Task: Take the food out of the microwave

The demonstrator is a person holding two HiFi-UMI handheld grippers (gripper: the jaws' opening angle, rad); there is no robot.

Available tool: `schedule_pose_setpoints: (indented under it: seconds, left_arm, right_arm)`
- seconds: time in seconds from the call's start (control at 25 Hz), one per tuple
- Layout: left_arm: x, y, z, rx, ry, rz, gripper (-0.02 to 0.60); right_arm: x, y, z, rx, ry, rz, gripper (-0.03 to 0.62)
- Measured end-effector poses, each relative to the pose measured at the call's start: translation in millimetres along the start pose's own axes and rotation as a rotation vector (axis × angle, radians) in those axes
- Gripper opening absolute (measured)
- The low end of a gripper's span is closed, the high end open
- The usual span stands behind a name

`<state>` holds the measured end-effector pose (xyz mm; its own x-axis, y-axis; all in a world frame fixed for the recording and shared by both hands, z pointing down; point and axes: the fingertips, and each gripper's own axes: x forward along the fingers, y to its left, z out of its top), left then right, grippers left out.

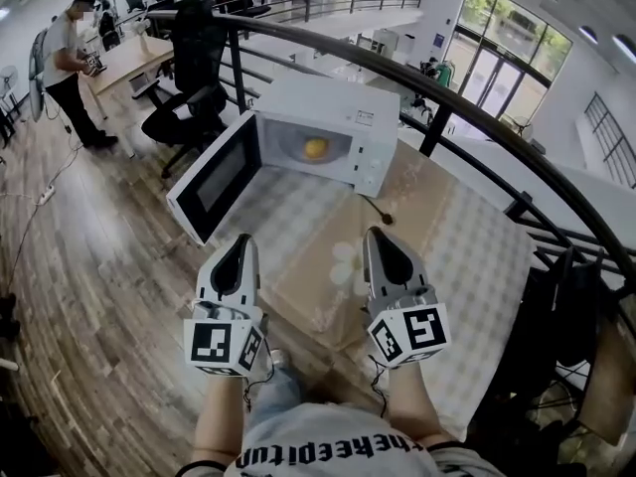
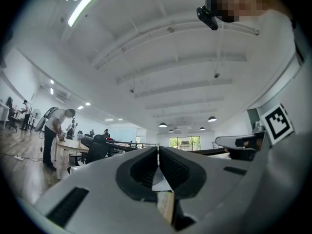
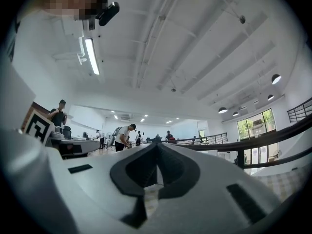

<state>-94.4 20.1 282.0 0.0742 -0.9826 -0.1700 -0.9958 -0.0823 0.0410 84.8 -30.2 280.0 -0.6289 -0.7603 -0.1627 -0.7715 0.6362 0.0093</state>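
A white microwave (image 1: pixel 333 127) stands at the far end of the table, its door (image 1: pixel 214 177) swung wide open to the left. Inside lies a round yellow piece of food (image 1: pixel 315 148). My left gripper (image 1: pixel 241 239) hovers over the table's near edge, well short of the door, shut with nothing in it. My right gripper (image 1: pixel 377 235) is level with it on the right, also shut and empty. In the left gripper view the left gripper (image 2: pixel 158 150) has its pads pressed together. The right gripper (image 3: pixel 157 145) shows the same in the right gripper view.
The table (image 1: pixel 467 256) carries a checked cloth. A small black object (image 1: pixel 384 218) on a thin lead lies in front of the microwave. A dark curved railing (image 1: pixel 477 132) runs behind the table. A black office chair (image 1: pixel 194 87) and a person (image 1: pixel 65 68) at a desk are back left.
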Motion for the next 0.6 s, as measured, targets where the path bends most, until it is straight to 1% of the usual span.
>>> schedule_pose_setpoints:
  seconds: [0.32, 0.6]
  left_arm:
    - [58, 49, -3, 0.008, -0.002, -0.076, 0.012]
    - [92, 81, -7, 0.001, 0.011, -0.142, 0.012]
  right_arm:
    - [70, 2, -6, -0.006, 0.001, -0.052, 0.005]
    - [110, 7, -13, -0.013, 0.002, -0.108, 0.005]
